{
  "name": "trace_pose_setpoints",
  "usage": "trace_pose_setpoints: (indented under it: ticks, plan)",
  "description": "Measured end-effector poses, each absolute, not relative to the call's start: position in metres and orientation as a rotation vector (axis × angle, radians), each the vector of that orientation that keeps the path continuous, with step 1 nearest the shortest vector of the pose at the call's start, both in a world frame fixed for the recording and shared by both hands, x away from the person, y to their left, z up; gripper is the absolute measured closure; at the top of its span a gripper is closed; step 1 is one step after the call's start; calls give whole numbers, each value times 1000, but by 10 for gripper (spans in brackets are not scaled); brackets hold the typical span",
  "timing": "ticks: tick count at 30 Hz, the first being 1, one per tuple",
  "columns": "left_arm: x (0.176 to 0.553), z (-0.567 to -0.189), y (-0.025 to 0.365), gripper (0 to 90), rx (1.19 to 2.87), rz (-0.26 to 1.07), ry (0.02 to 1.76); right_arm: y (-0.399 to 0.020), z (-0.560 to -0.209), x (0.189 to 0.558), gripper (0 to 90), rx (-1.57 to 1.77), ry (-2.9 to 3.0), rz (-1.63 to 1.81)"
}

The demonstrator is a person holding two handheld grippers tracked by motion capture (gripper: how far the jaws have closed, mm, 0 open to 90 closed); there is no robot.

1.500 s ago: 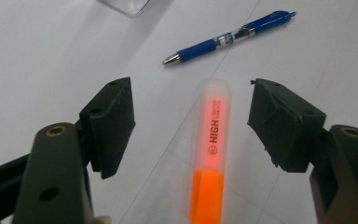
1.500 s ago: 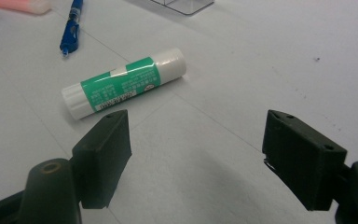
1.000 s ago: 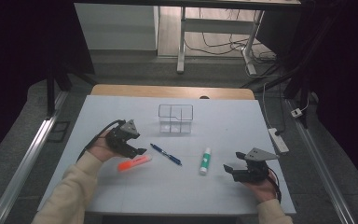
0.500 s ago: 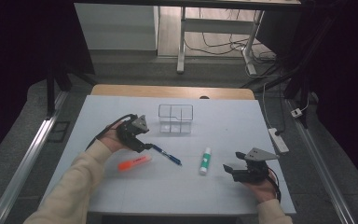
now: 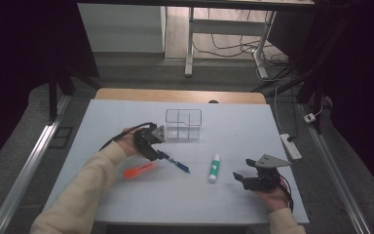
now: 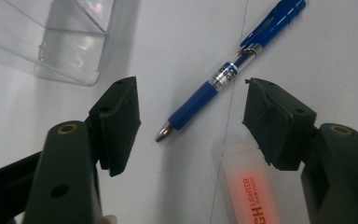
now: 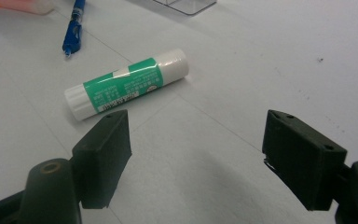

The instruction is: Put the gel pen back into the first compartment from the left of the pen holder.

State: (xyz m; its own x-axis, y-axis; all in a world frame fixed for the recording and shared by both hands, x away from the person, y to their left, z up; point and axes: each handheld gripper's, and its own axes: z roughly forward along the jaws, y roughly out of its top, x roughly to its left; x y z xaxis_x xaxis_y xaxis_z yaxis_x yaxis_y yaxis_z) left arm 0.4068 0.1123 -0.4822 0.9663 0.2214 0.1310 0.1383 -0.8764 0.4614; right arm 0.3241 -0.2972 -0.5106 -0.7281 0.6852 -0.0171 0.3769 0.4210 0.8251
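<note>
The left claw (image 6: 191, 121) is held open over the blue pen (image 6: 223, 74), its jaws just closing a bit. The right claw (image 7: 196, 154) is open, nothing held.

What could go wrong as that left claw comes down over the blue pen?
The left gripper is open around the blue pen, whose tip lies between the jaws. The orange highlighter lies right beside one jaw, so closing could nudge or catch it instead. The clear organizer sits close by; a careless lift might knock it.

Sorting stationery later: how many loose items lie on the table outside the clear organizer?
3: an orange highlighter at left, a blue pen beside it below the organizer, and a green glue stick further right.
</note>
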Motion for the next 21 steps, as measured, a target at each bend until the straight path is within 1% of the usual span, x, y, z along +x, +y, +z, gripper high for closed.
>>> trace_pose_setpoints:
  ticks: [6, 11, 14, 21]
  plan:
    - [411, -486, 107, 418, 2683, 260, 189, -297, -511, 324, 232, 915, 2332, 1210]
    - [412, -488, 105, 432, 2696, 254, 171, -298, -511, 324, 232, 915, 2330, 1215]
    - [413, -489, 103, 459, 2706, 245, 146, -297, -511, 324, 232, 914, 2332, 1211]
    - [416, -493, 94, 500, 2770, 223, 28, -297, -511, 324, 232, 914, 2329, 1220]
